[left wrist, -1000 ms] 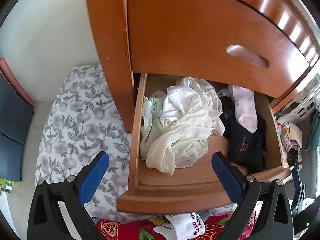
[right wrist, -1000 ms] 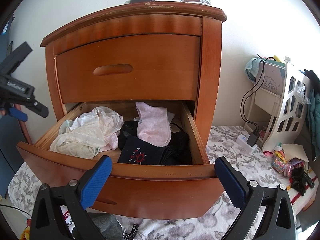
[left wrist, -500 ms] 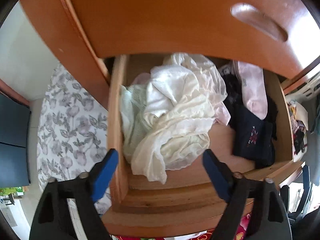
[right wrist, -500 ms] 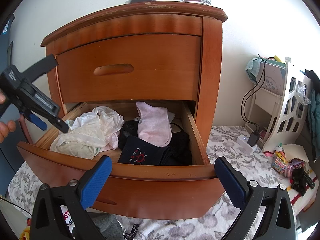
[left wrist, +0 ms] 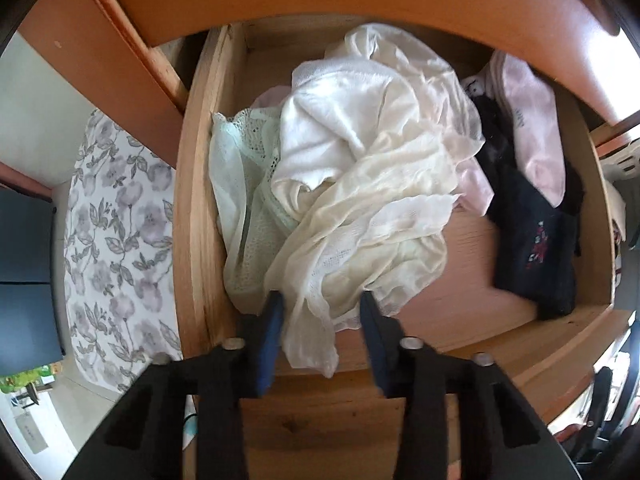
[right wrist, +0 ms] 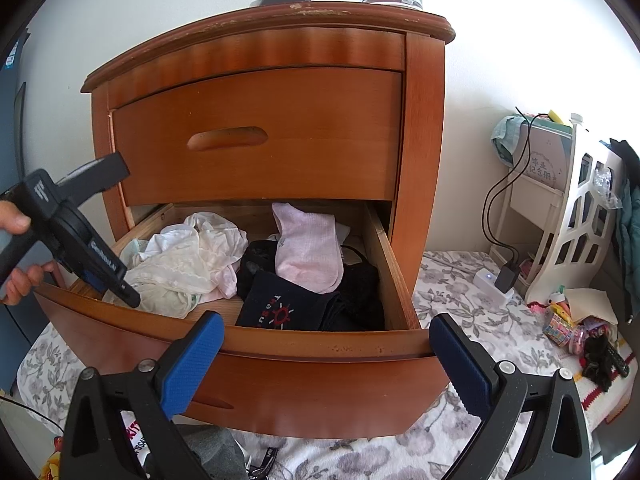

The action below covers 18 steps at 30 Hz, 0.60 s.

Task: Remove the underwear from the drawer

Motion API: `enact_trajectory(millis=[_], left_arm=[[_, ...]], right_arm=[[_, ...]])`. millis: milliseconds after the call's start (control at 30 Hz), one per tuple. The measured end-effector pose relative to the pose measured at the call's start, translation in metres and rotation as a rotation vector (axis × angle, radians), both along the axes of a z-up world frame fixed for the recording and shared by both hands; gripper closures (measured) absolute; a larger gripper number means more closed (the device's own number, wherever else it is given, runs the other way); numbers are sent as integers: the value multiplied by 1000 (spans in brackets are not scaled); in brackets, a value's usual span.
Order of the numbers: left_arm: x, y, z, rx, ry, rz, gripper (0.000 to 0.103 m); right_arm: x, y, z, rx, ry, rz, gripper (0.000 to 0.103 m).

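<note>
The nightstand's lower drawer (left wrist: pixel 196 200) (right wrist: pixel 300 360) is pulled out. A heap of cream and white underwear (left wrist: pixel 360 208) (right wrist: pixel 172 268) fills its left half. My left gripper (left wrist: pixel 320 304) (right wrist: pixel 120 292) points straight down into the drawer's front left part. Its jaws are closing, and a hanging cream fold lies loosely between the blue pads (left wrist: pixel 272 320). My right gripper (right wrist: pixel 326 328) stands open and empty in front of the drawer's front board. A person's hand (right wrist: pixel 16 220) holds the left gripper.
A pink sock (left wrist: pixel 536 140) (right wrist: pixel 308 248) and black socks (left wrist: pixel 536 240) (right wrist: pixel 288 308) lie in the drawer's right half. The upper drawer (right wrist: pixel 260 140) is closed just above. A floral sheet (right wrist: pixel 460 300) surrounds the nightstand; a white rack (right wrist: pixel 580 220) and a charger (right wrist: pixel 504 280) stand right.
The left gripper has come down from above the drawer's front onto the cream heap, and its jaws have narrowed from wide apart to around a fold. The right gripper has kept still.
</note>
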<state>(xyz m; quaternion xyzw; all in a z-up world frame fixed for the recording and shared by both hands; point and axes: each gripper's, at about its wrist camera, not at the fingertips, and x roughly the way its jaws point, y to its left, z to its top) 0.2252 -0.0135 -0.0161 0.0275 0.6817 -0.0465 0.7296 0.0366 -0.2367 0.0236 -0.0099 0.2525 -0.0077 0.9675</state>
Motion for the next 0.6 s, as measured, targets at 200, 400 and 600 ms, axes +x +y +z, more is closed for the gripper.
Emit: enact_trajectory(millis=[200,400,600], left_arm=[[1,12,-10,-63,32,38,94],[-4,23,-5,-172,4,71,95],[-15,30,2,-285,-25,87,96]], right_arm=[[0,0,0,0,-1,0,0],[0,0,0,0,0,0,0],[0,0,0,0,0,-2,0]])
